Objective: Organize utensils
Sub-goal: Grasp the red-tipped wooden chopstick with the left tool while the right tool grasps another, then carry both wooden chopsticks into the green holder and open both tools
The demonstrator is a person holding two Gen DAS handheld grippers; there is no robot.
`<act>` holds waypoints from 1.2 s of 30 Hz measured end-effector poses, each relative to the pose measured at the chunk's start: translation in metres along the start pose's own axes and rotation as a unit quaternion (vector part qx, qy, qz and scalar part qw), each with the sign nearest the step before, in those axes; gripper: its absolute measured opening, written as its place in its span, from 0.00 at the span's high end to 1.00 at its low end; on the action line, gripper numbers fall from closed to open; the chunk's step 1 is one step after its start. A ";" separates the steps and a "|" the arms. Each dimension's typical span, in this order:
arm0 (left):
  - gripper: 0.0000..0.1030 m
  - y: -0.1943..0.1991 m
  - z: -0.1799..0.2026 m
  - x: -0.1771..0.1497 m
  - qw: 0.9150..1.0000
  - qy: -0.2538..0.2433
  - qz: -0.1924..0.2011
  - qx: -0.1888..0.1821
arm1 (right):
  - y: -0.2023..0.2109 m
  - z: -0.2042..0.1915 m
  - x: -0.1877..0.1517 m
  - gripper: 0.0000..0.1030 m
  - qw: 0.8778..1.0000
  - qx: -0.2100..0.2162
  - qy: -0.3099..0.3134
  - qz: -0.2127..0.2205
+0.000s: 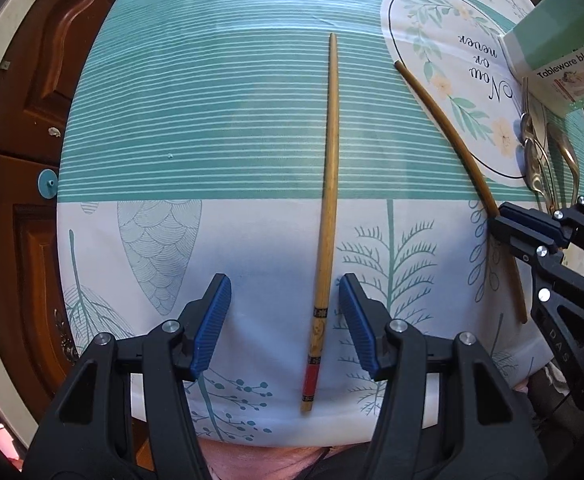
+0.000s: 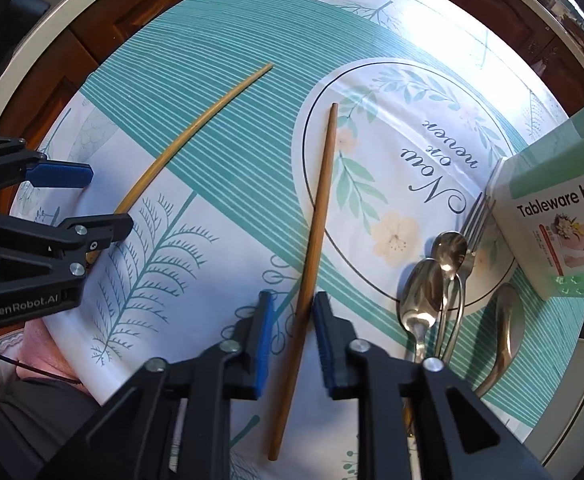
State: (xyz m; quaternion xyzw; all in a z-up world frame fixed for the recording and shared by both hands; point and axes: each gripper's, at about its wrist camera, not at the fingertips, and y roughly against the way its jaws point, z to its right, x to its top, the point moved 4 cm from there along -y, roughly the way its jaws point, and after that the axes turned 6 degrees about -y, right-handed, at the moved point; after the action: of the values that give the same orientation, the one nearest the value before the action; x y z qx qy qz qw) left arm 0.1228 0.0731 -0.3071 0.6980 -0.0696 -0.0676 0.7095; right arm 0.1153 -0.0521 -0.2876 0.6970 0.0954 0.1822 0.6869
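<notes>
The left gripper [image 1: 284, 320] hangs low over the near edge of the table [image 1: 212, 120], its blue pads spread wide on either side of a red-banded chopstick [image 1: 326, 216] without touching it. That chopstick lies flat on the leaf-print tablecloth, decorated end near, thin tip pointing far.

To the right, the right gripper [image 2: 290, 340] straddles the plain brown chopstick [image 2: 312, 256] in the same way; its jaws are parted with a narrow gap on each side of the stick, so nothing is clamped (the stick rests on the cloth, its far tip inside the printed circle that reads "Now or never"). The two chopsticks lie well apart, the plain one to the right of the banded one.

Further right sit the metal pieces: two spoons [image 2: 424, 292] side by side, a fork [image 2: 472, 224] just beyond them with its tines toward the box, and one more spoon [image 2: 504, 320] at the far right edge. A pale green Tableware block box [image 2: 552, 208] stands at the right, near the fork
</notes>
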 end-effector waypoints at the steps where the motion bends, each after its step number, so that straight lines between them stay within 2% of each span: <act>1: 0.51 0.000 0.001 0.000 1.000 -0.001 -0.001 0.000 | 0.001 0.002 0.001 0.93 1.000 0.004 -0.005 0.000; 2: 0.60 0.000 0.001 0.002 1.000 -0.005 -0.001 0.000 | 0.001 0.002 0.001 0.94 1.000 0.007 -0.007 0.001; 3: 0.78 0.002 0.004 0.002 1.000 -0.008 0.000 0.001 | 0.001 0.002 0.002 0.94 1.000 0.008 -0.007 0.003; 5: 0.95 0.002 0.009 0.003 1.000 -0.019 -0.006 0.005 | -0.001 0.002 0.000 0.94 1.000 0.006 -0.004 0.007; 8: 0.95 0.002 0.012 0.003 1.000 -0.021 -0.001 0.014 | 0.000 0.000 0.000 0.94 1.000 0.008 -0.006 0.009; 14: 0.95 0.004 0.007 -0.002 1.000 0.004 0.018 -0.022 | 0.001 0.020 -0.008 0.94 0.999 0.042 -0.033 0.011; 18: 0.95 0.011 0.008 -0.006 0.998 0.012 0.046 -0.031 | 0.002 0.033 -0.009 0.94 0.995 0.081 -0.064 0.011; 22: 0.95 0.031 0.019 -0.013 0.995 0.015 0.098 -0.032 | 0.004 0.046 -0.012 0.94 0.989 0.121 -0.090 0.017; 27: 0.95 0.071 0.037 -0.020 0.983 0.002 0.183 -0.026 | 0.024 0.059 -0.025 0.94 0.979 0.161 -0.110 0.055; 36: 0.95 0.138 0.070 -0.014 0.955 -0.009 0.296 -0.027 | 0.093 0.084 -0.044 0.94 0.954 0.190 -0.136 0.190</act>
State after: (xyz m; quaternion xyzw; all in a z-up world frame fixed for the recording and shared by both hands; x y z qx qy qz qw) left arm 0.0950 0.0090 -0.1684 0.6258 -0.2776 0.1375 0.7159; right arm 0.0970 -0.1499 -0.2003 0.8378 -0.1006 0.1917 0.5012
